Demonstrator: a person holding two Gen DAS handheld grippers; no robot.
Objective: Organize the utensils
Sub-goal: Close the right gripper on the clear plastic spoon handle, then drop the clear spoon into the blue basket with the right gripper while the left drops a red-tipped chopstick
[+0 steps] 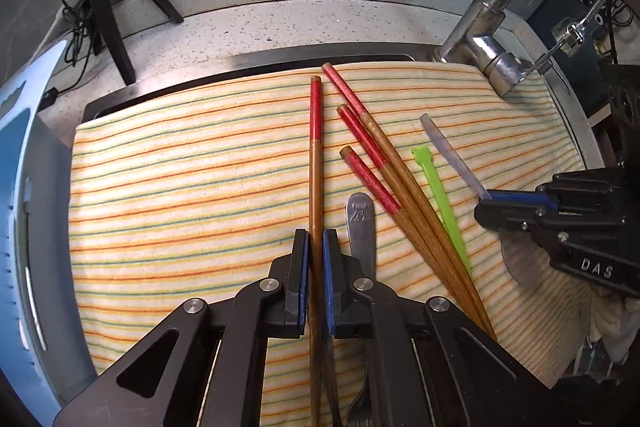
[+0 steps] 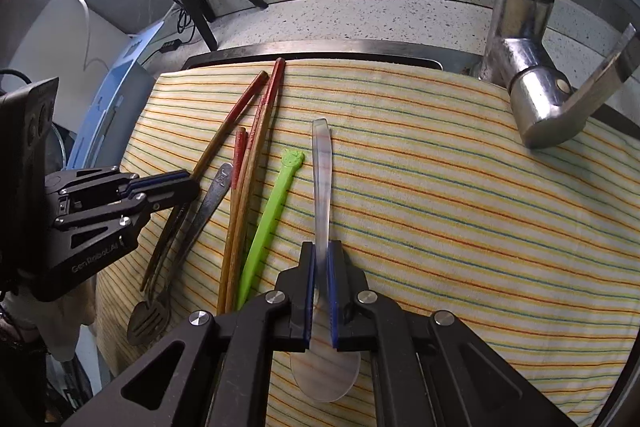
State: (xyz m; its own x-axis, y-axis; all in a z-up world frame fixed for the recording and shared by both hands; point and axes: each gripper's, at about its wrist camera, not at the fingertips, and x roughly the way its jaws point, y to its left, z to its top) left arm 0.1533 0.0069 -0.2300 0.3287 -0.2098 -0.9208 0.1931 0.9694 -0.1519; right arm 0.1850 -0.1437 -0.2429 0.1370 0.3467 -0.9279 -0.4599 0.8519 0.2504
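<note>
Left claw (image 1: pixel 316 251) clamps chopstick (image 1: pixel 315 163); fork (image 1: pixel 362 227) alongside; right claw (image 2: pixel 320 267) grips, seemingly, clear spoon (image 2: pixel 322 163).

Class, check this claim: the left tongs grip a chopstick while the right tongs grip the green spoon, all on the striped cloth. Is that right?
Not quite. The right tongs grip the clear spoon, as the right wrist view shows; the green spoon lies free beside it. The left tongs do grip a chopstick on the striped cloth.

On the striped cloth (image 1: pixel 180 187): one red-topped wooden chopstick (image 1: pixel 316 155) runs twelve to six; three more (image 1: pixel 404 195) fan toward eleven. The metal fork (image 1: pixel 362 231), green pick (image 1: pixel 440 203) and clear plastic spoon (image 2: pixel 322 171) lie beside them.
</note>
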